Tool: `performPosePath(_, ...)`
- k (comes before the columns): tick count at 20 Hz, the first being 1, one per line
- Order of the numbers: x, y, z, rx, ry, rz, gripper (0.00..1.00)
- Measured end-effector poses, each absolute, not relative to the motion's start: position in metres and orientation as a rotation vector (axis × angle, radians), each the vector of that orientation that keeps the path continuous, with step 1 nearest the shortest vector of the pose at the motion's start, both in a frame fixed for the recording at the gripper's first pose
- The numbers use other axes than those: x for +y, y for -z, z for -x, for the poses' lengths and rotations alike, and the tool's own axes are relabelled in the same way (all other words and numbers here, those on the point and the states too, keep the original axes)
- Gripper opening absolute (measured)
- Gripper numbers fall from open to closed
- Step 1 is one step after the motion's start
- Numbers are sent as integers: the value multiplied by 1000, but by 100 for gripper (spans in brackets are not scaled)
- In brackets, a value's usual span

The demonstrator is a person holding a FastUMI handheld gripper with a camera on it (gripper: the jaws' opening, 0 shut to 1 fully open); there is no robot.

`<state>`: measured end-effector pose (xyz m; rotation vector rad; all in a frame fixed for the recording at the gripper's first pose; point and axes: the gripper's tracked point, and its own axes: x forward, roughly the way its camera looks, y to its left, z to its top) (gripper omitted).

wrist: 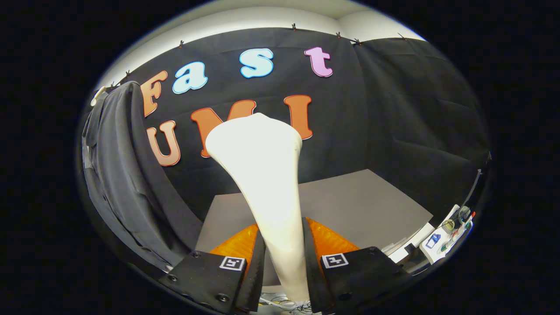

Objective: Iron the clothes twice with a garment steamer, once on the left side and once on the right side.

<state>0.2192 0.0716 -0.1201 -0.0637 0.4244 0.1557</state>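
Garment steamer (262, 175) — plain cream-white, clamped between the gripper's (283, 258) fingers; the garment (127, 183) hanging beside them is dark grey, unpatterned; the table (350, 205) beyond them — flat grey.

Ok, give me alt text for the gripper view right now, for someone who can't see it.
The gripper is shut on the white garment steamer, head up. A dark garment hangs to the left; a grey table lies beyond.

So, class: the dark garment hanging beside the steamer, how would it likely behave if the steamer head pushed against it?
The garment hangs in loose folds, so it is probably floppy and would give way and swing rather than resist. It looks like thin cloth, likely light. The steamer, with the gripper's fingers shut on its narrow handle, looks rigid and smooth, so it should glide over the fabric.
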Motion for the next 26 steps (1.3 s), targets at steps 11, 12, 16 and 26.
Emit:
performPosePath(11, 121, 103, -101, 328, 12, -75, 50)
performPosePath(12, 125, 100, -94, 317, 26, -78, 50)
performPosePath(16, 142, 89, -65, 282, 70, -68, 50)
performPosePath(26, 216, 79, -38, 263, 29, -57, 50)
